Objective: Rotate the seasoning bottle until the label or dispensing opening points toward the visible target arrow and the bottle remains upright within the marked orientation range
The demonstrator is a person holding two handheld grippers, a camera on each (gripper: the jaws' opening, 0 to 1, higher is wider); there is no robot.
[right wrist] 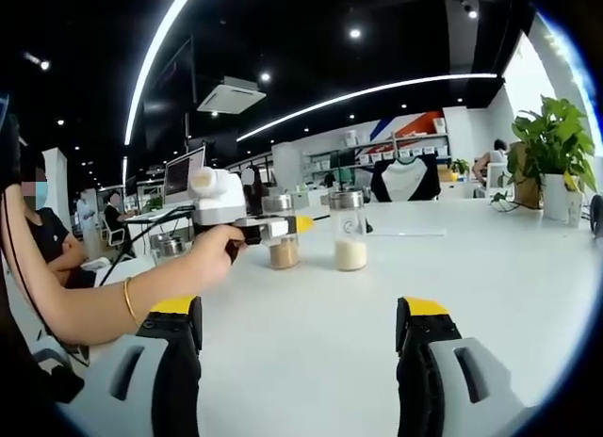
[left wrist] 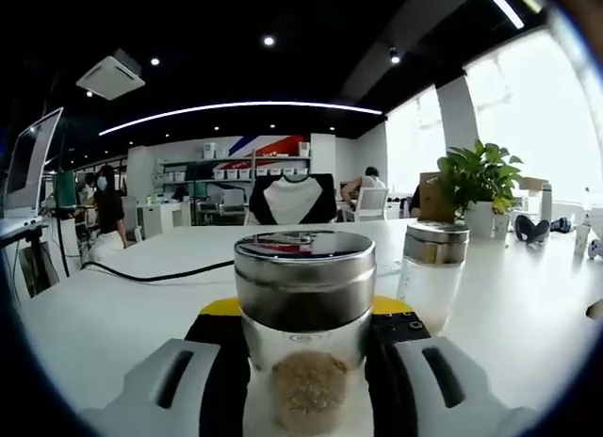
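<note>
Two glass seasoning jars are seen on the large white tabletop (right wrist: 490, 267). In the left gripper view, the clear glass bottle with the brushed-metal cap and brown granules (left wrist: 304, 315) sits bottom centre, clamped at its glass body between the jaws of the left gripper (left wrist: 306, 376). The same bottle is seen left of centre in the right gripper view (right wrist: 283, 232), with the left gripper (right wrist: 268, 230) closed on it and held by a person's hand (right wrist: 209, 253). A second clear jar with white powder (right wrist: 350, 232) stands just right of it, apart; in the left gripper view it is right of centre (left wrist: 432, 272).

The right gripper (right wrist: 297, 362) is spread wide and empty at the bottom of its own view, well short of both jars.

Handling judgement: rigid, fragile glass, smooth and likely slippery, light with little fill, top-heavy cap. Mid-body grip below the cap is judged best; twist about the vertical axis, kept low. No arrow or marked range is made out.
</note>
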